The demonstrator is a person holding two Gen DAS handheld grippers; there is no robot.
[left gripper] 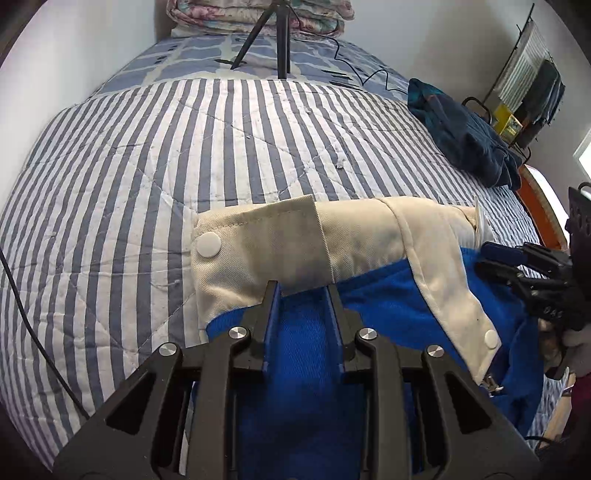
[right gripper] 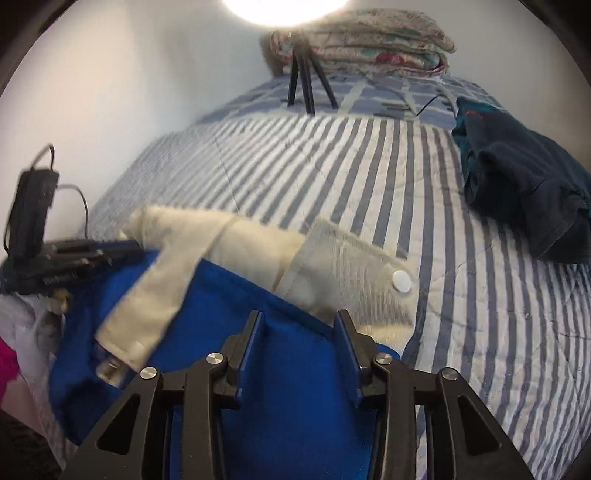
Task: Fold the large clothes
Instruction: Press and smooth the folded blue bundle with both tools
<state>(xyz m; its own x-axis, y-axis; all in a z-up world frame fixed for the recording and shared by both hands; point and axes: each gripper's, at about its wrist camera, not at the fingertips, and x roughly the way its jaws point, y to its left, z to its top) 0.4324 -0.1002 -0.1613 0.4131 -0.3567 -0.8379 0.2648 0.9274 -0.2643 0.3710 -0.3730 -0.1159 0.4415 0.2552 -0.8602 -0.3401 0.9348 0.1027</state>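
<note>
A blue garment with a cream waistband is lying at the near edge of a bed, and two hand-held grippers are hovering over it side by side. The waistband is running crosswise, from one gripper to the other, just beyond both sets of fingertips, with the blue cloth directly under them. The left gripper is pointing steeply down, its jaws standing a little apart; the lower edge of the cream band is lying at its tips, but whether the pads are pressing it cannot be told. The right gripper is standing wider, its jaws spread over blue cloth with nothing pinched between them. Each gripper is sitting above its own end of the waistband, so neither is clearly nearer; the left one looks closer to contact. A cream strap with a white snap is trailing diagonally across the blue cloth between the two grippers. The bed is covered by a quilt in blue and white stripes, lightly creased. A dark navy garment is lying heaped well apart on the far right side. A tripod is standing toward the head of the bed, in front of a folded floral blanket. Pale walls are surrounding the bed, and a rack is standing at the right.
</note>
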